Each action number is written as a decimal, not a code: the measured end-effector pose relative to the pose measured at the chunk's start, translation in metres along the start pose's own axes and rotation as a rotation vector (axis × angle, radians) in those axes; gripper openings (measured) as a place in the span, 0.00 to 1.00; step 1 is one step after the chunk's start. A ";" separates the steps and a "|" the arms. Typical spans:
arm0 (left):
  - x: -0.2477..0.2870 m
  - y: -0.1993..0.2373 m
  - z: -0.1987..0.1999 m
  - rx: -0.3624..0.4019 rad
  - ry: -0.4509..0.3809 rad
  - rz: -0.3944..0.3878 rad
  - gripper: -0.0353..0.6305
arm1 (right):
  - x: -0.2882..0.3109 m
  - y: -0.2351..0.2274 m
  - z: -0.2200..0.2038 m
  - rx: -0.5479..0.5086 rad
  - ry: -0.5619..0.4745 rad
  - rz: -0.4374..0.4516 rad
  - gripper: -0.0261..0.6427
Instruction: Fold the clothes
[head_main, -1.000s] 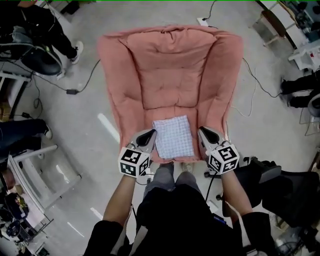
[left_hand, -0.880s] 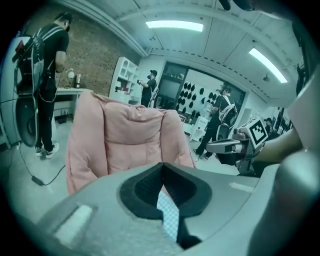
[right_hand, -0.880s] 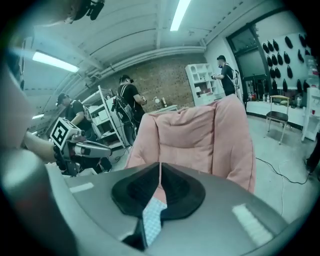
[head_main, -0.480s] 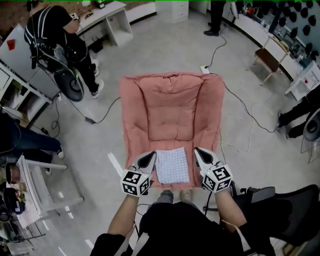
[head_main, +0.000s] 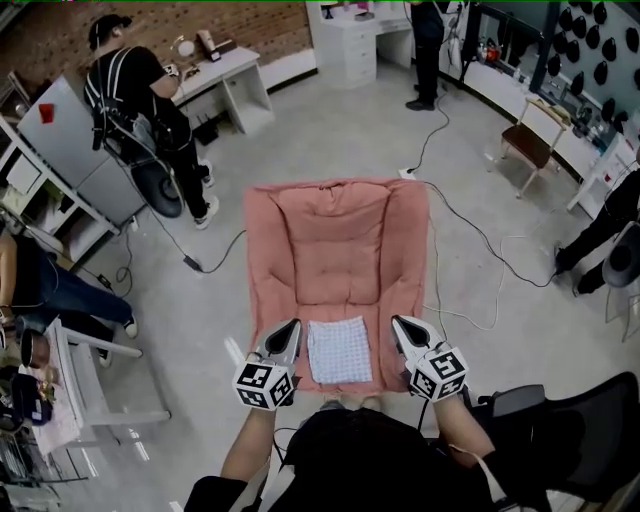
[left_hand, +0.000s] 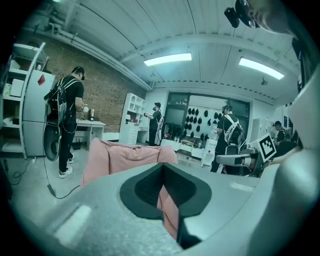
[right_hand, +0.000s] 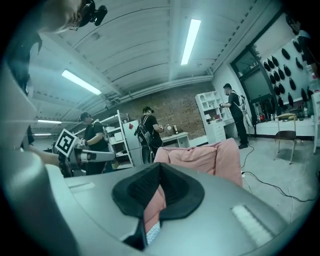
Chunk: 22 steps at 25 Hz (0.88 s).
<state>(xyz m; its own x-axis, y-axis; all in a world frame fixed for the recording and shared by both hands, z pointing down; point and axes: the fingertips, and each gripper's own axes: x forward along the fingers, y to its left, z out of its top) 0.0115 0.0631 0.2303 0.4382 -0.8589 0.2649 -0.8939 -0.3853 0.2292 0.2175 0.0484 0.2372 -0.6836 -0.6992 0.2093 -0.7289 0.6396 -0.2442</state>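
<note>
Flanking the folded checked cloth (head_main: 338, 350), held left gripper (head_main: 291, 328) at nine o'clock, right gripper (head_main: 399, 325) at three, equally near, jaws closed empty.

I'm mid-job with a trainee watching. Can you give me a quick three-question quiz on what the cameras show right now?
1. True or false: the checked cloth lies folded on the seat of the pink chair.
2. Pick one: the left gripper and right gripper are A) both shut and empty, B) both clamped on the cloth, C) one open, one shut.
3. Fill in: in the head view, the cloth lies ___ the two grippers.
Key: 1 true; 2 A; 3 between.
</note>
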 end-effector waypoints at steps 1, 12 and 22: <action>-0.003 -0.002 0.005 0.006 -0.012 0.005 0.06 | -0.003 0.001 0.003 -0.001 -0.011 0.005 0.05; -0.007 -0.002 0.030 0.030 -0.079 0.038 0.06 | 0.003 0.000 0.032 -0.027 -0.062 0.041 0.05; 0.003 0.003 0.033 0.018 -0.094 0.013 0.06 | 0.020 0.005 0.044 -0.044 -0.072 0.055 0.05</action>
<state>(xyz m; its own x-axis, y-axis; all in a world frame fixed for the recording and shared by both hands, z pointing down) 0.0070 0.0478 0.2006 0.4162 -0.8915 0.1789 -0.9015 -0.3789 0.2090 0.2017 0.0232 0.1987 -0.7192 -0.6830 0.1274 -0.6925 0.6897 -0.2115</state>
